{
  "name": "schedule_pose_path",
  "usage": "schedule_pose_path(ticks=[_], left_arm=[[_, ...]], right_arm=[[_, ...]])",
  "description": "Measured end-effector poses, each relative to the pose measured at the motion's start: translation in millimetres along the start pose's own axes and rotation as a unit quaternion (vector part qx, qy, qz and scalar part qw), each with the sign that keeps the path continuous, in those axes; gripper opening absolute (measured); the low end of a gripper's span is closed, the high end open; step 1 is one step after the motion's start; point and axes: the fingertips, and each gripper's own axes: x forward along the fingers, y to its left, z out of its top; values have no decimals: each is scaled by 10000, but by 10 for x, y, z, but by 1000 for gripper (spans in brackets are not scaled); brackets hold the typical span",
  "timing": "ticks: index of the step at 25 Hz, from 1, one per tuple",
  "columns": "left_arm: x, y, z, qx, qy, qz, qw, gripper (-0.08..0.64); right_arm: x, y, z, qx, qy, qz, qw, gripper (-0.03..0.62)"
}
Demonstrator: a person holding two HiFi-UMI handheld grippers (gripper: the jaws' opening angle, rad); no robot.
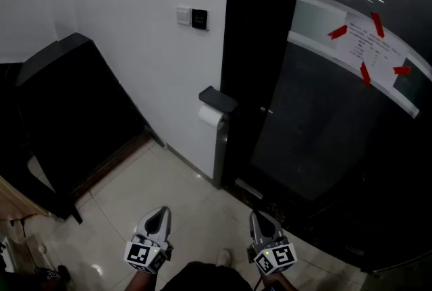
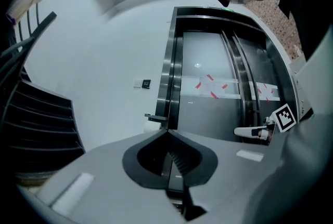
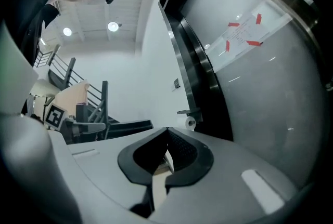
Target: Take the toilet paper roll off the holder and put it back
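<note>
The white toilet paper roll hangs on a wall holder under a black cover, beside the dark door frame. Both grippers are well short of it, low in the head view. My left gripper is shut with nothing in it and points level at the holder; its view shows the roll small, just over its tip. My right gripper is likewise shut and empty, and the roll sits slightly right of its tip. Each gripper sees the other at its side.
A black staircase fills the left. A switch panel is on the white wall above the holder. A dark glass door with a notice held by red tape stands right. Pale floor tiles lie below.
</note>
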Motion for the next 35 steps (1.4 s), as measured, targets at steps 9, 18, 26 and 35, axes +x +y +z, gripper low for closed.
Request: schedule_pose_path(ticks=[9, 18, 26, 35], left_arm=[[836, -239, -44, 54, -1, 383, 9993, 2], [1207, -298, -104, 58, 109, 543, 9984, 2], [1591, -168, -129, 23, 124, 327, 9994, 2], [2320, 140, 99, -57, -90, -211, 9997, 2]], right_arm=[[547, -825, 161, 86, 90, 442, 9989, 12], [795, -1180, 89, 345, 163, 657, 9971, 14], [977, -1373, 89, 320, 140, 395, 9986, 12], [1458, -1621, 343, 75, -168, -80, 9998, 12]])
